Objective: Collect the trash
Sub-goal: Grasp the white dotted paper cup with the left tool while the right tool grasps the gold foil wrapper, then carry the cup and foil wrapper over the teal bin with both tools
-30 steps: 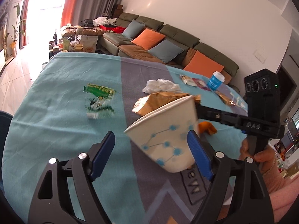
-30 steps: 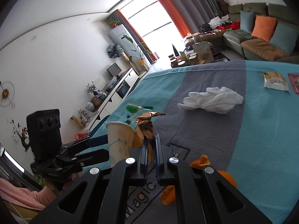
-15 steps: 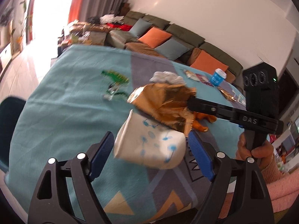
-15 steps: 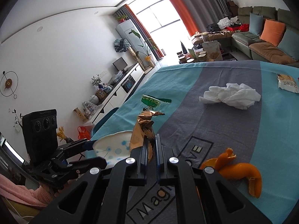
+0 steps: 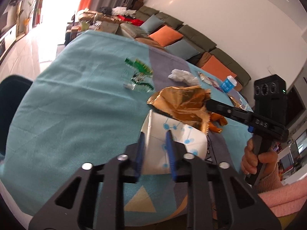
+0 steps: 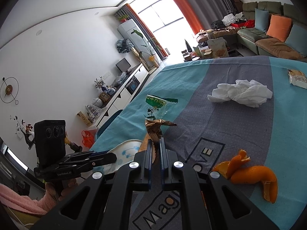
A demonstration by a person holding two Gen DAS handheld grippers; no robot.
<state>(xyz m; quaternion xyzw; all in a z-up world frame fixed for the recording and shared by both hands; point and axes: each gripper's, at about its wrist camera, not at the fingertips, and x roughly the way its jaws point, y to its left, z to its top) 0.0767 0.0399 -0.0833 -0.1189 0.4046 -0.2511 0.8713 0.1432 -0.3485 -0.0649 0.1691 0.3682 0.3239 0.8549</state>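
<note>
Left claw [image 5: 155, 137] has just closed, squashing the paper cup [image 5: 178, 143] – right claw [image 6: 155, 143] pinches a gold wrapper [image 6: 153, 128] over it.

left claw [image 5: 155, 137] just closing on crushed paper cup [image 5: 179, 145]

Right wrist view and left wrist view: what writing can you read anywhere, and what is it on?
"GenRobot.AI": side of the left hand-held gripper.
"Magi", cut off, and "VE": grey band of the tablecloth.
"DAS": side of the right hand-held gripper.
Green snack wrapper: print too small to read.
Pale packet: print blurred.
Blue cup: label unreadable.
</note>
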